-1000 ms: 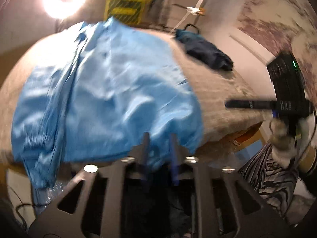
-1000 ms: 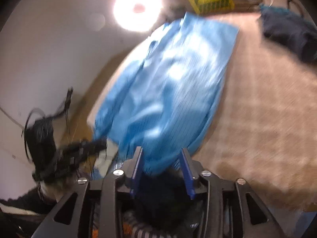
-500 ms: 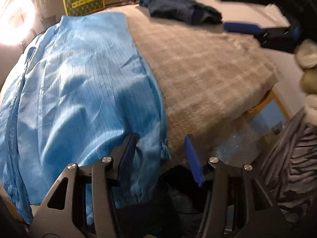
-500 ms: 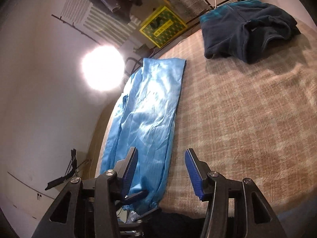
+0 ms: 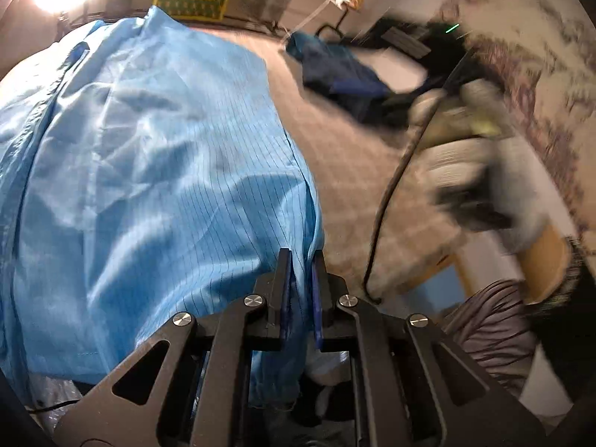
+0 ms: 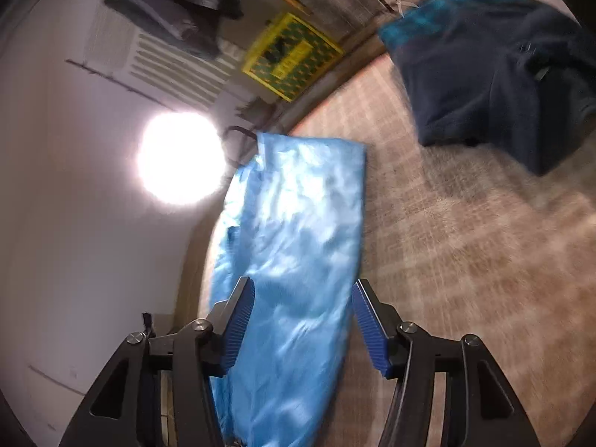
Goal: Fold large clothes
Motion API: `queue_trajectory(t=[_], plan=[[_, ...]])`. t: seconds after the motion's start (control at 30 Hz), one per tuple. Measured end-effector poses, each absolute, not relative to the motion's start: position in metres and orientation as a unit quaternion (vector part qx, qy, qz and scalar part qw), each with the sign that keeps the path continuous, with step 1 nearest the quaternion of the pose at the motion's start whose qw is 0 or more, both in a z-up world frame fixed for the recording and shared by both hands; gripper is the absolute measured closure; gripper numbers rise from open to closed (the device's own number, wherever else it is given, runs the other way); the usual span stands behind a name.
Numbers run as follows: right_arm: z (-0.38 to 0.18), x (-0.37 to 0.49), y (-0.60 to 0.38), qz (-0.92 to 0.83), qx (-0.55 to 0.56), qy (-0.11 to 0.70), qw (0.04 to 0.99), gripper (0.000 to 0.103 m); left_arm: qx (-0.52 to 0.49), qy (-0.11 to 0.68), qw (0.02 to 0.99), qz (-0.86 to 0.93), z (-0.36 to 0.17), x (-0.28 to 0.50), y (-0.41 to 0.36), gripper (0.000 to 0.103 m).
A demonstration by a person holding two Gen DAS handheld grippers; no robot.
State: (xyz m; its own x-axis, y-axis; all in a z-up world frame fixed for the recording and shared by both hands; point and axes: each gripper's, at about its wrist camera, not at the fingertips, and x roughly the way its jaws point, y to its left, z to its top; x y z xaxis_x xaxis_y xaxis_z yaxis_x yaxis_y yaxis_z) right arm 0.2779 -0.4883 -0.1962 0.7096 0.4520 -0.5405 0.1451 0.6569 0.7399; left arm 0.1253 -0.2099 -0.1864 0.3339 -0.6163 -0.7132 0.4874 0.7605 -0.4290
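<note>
Writing on yellow sign (image 6: 292, 59) blurred, unreadable; L gripper (image 5: 301, 260) just closed, clamping blue garment (image 5: 156, 171).

Work surface is a table (image 6: 484, 260) under a beige checked cloth. A bright round lamp (image 6: 180, 158) glares at far left against a plain pale wall (image 6: 56, 205). A yellow patterned panel (image 6: 290, 57) stands beyond the far edge, beside louvred slats (image 6: 175, 70). The right wall (image 5: 540, 56) carries mottled, marble-like markings.
</note>
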Motion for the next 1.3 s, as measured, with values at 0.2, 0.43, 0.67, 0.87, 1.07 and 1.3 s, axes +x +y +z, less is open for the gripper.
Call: queue_trajectory(t=[0.2,0.43,0.67,0.87,1.07,1.3], plan=[[-0.240,0.328,-0.488,0.078,0.462,0.391,0.792,0.047,-0.111,0.461,0.810,-0.345,-0.180,0.129,-0.191,0.096],[-0.239,0.380,-0.458,0.046,0.389,0.417,0.820,0.092,-0.137,0.467,0.800,-0.352,-0.184,0.127,-0.179,0.096],[-0.213,0.394,-0.437,0.012,0.370,0.406,0.836,0.103,-0.180,0.458,0.798,-0.348,-0.178,0.129,-0.150,0.096],[-0.159,0.406,-0.371,0.021,0.228,0.392,0.891,0.103,-0.225,0.455,0.790,-0.345,-0.180,0.129,-0.119,0.096],[-0.137,0.425,-0.303,0.045,0.149,0.389,0.908,0.103,-0.252,0.448,0.797,-0.317,-0.180,0.123,-0.084,0.096],[-0.149,0.451,-0.224,0.063,0.062,0.402,0.911,0.103,-0.256,0.457,0.806,-0.275,-0.194,0.119,-0.044,0.096]])
